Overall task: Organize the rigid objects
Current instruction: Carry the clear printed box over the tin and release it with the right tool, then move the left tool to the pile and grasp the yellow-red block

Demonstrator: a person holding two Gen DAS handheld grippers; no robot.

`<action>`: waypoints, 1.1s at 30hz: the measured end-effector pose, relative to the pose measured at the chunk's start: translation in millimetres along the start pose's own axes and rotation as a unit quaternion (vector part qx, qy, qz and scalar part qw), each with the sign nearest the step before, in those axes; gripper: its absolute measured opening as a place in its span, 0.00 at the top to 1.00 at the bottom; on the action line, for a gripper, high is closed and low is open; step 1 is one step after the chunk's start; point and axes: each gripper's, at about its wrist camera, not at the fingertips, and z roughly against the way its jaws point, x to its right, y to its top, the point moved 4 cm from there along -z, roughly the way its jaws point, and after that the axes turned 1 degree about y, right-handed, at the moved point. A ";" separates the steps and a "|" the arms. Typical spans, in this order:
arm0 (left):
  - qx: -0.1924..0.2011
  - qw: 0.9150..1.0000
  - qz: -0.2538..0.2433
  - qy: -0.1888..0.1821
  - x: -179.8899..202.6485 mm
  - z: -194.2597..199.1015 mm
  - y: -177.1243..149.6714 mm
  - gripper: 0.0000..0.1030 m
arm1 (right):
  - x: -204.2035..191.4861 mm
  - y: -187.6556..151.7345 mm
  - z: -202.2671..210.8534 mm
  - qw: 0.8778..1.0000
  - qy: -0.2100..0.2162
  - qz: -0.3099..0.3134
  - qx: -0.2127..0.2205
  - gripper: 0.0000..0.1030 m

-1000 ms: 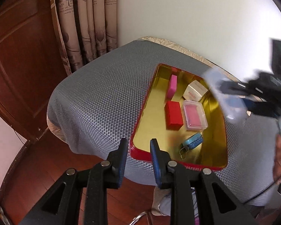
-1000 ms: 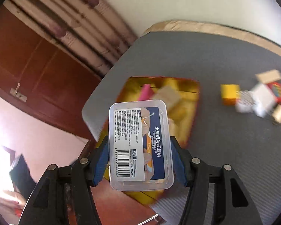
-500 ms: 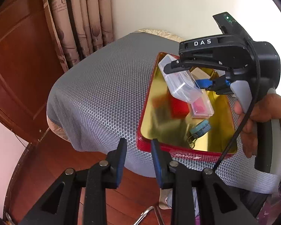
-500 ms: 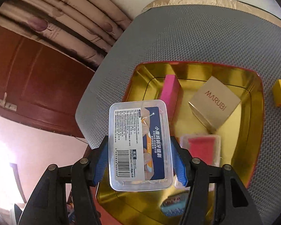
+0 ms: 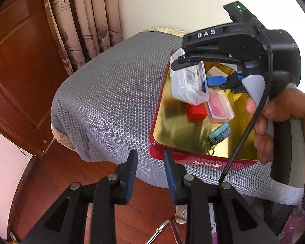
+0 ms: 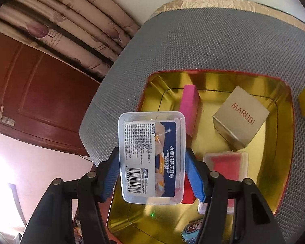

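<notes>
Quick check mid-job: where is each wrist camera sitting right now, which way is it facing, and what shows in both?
Left wrist: behind the left gripper, empty, jaws narrowly apart, off the table's near edge; faces down across the grey mat to the gold tray; shows the right gripper and a hand.
Right wrist: above the tray, facing down into it; shows the right gripper, jaws opening, clear plastic box between them.
Shared: tray, clear plastic box, MARUBI box, curtain.
</notes>
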 end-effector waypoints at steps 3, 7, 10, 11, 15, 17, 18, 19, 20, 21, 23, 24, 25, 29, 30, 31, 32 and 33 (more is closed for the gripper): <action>-0.001 1.000 -0.005 0.002 1.6 -0.3 -0.8 0.74 | -2.0 1.0 5.5 1.000 0.003 0.002 0.009 0.41; -0.009 1.000 -0.007 0.001 3.8 -2.2 -2.3 0.73 | 2.2 1.6 13.1 1.000 0.012 -0.001 0.016 0.40; -0.011 1.000 -0.010 0.003 6.5 -2.0 -3.5 0.74 | 3.7 0.7 25.9 0.999 0.027 -0.005 0.033 0.40; -0.012 1.000 -0.010 0.002 7.4 -2.1 -4.0 0.74 | 5.0 -0.7 31.6 0.999 0.036 -0.006 0.039 0.40; -0.013 1.000 -0.009 -0.001 8.7 0.6 -3.5 0.73 | 16.8 -11.2 68.4 0.995 0.066 -0.002 0.078 0.37; -0.010 1.000 -0.009 -0.001 10.2 4.2 -2.2 0.73 | 35.6 -23.4 92.7 0.993 0.050 0.009 0.104 0.32; -0.007 1.000 -0.010 0.000 11.5 6.5 -1.5 0.73 | 46.1 -29.6 101.9 0.993 0.036 0.011 0.114 0.29; -0.004 1.000 -0.012 0.000 14.2 8.8 -0.8 0.73 | 62.3 -37.1 113.7 0.992 0.017 0.009 0.126 0.28; -0.002 1.000 -0.014 0.000 17.0 10.4 -0.4 0.73 | 78.5 -44.0 123.8 0.991 -0.001 0.006 0.134 0.28; 0.000 1.000 -0.020 0.000 21.4 12.2 0.6 0.73 | 95.6 -51.1 133.3 0.990 -0.021 0.004 0.141 0.28; 0.000 1.000 -0.029 -0.003 30.2 14.3 2.1 0.73 | 137.4 -68.4 155.2 0.984 -0.090 0.002 0.155 0.28; 0.001 0.999 -0.035 -0.007 36.1 15.8 3.3 0.73 | 157.5 -77.7 165.1 0.980 -0.122 0.000 0.159 0.28; 0.002 0.999 -0.040 -0.010 43.2 17.7 4.7 0.73 | 174.9 -85.9 173.3 0.976 -0.146 -0.002 0.159 0.28; 0.007 0.997 -0.069 -0.029 77.2 23.5 12.4 0.73 | 246.5 -120.8 204.9 0.954 -0.256 -0.008 0.153 0.28; 0.005 0.996 -0.074 -0.042 87.4 24.4 16.1 0.73 | 262.1 -126.0 211.8 0.949 -0.274 -0.009 0.153 0.28; 0.002 0.995 -0.077 -0.056 96.8 24.9 19.6 0.73 | 277.9 -133.1 220.3 0.944 -0.293 -0.013 0.154 0.28; -0.002 0.994 -0.079 -0.071 106.1 25.8 24.1 0.72 | 290.7 -139.1 227.6 0.940 -0.304 -0.018 0.156 0.28; -0.006 0.993 -0.081 -0.089 117.9 26.4 30.2 0.72 | 305.1 -145.3 235.2 0.937 -0.312 -0.025 0.158 0.28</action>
